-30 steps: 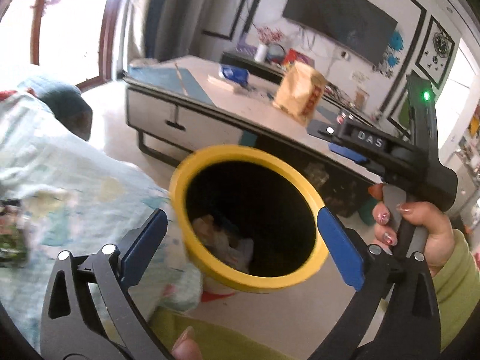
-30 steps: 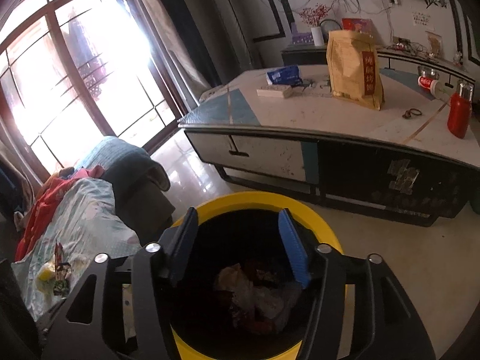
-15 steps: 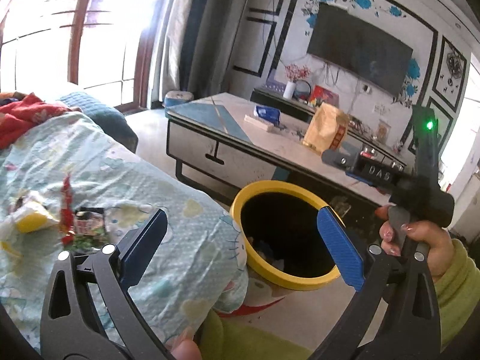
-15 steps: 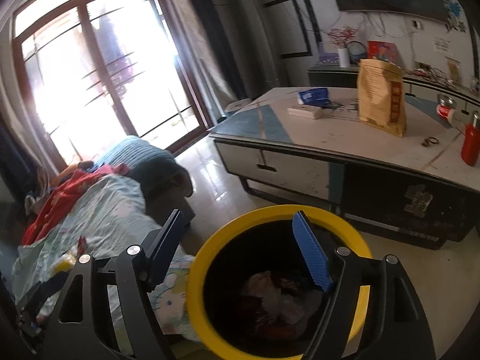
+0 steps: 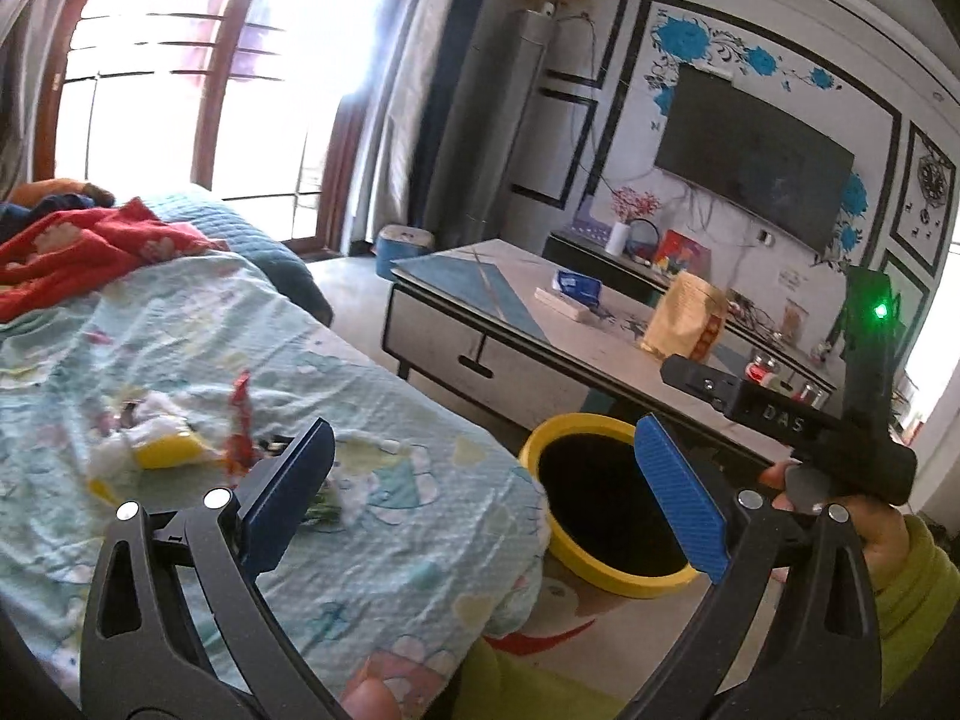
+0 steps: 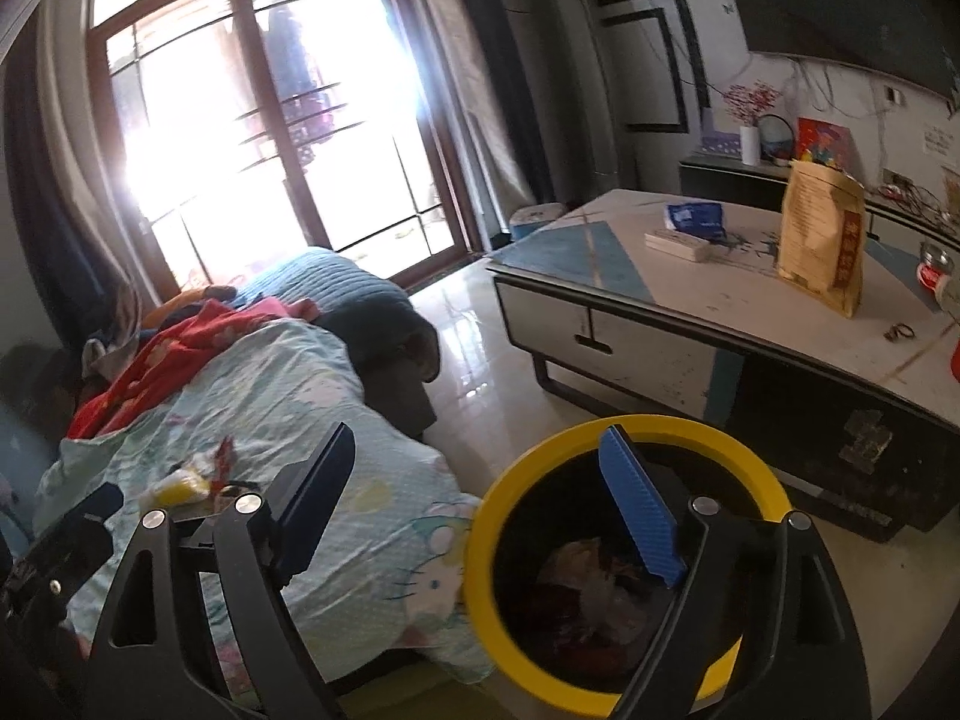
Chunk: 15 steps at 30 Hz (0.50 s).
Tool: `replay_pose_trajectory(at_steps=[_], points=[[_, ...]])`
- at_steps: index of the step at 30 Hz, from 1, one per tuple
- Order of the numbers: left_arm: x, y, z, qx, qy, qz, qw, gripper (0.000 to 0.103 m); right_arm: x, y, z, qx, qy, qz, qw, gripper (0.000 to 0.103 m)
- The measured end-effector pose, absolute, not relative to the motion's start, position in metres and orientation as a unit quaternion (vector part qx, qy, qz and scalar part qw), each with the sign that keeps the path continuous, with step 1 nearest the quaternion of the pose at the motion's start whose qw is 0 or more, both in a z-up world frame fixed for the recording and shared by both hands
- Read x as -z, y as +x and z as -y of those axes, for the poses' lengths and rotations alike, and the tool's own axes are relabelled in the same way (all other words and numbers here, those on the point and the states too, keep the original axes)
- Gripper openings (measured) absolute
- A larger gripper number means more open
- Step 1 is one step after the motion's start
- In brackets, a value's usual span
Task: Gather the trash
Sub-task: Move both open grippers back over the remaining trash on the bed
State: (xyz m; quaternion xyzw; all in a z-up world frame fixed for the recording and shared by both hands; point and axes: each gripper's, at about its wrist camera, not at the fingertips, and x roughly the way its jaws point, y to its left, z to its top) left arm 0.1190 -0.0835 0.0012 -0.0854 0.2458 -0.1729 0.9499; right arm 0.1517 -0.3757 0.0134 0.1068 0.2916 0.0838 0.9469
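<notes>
A yellow-rimmed black trash bin (image 5: pixel 606 501) stands on the floor beside the bed; in the right wrist view the bin (image 6: pixel 624 564) holds crumpled trash (image 6: pixel 591 588). Loose wrappers (image 5: pixel 174 441), yellow, white and red, lie on the light blue bedsheet (image 5: pixel 384 516); they also show in the right wrist view (image 6: pixel 195 477). My left gripper (image 5: pixel 480 480) is open and empty above the bed's edge. My right gripper (image 6: pixel 474 498) is open and empty, over the bin's left rim; its body shows in the left wrist view (image 5: pixel 840 420).
A low coffee table (image 6: pixel 690 312) stands behind the bin with a yellow paper bag (image 6: pixel 822 234), a blue pack (image 6: pixel 696 219) and a white box. A red blanket (image 6: pixel 156 360) and dark cushion (image 6: pixel 372 312) lie on the bed. Glass doors are behind.
Both grippers have pulled back and swung left from the bin toward the bed. The right gripper's jaws have widened. The wrappers on the sheet have come into fuller view.
</notes>
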Motion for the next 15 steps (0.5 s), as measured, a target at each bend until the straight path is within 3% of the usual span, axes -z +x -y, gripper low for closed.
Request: replay_pose_trajectory(at_steps=[15], points=[[-0.003, 0.105, 0.032, 0.116, -0.095, -0.224, 0.963, 0.092, -0.026, 0.133, 0.311, -0.136, 0.06, -0.295, 0.944, 0.086]])
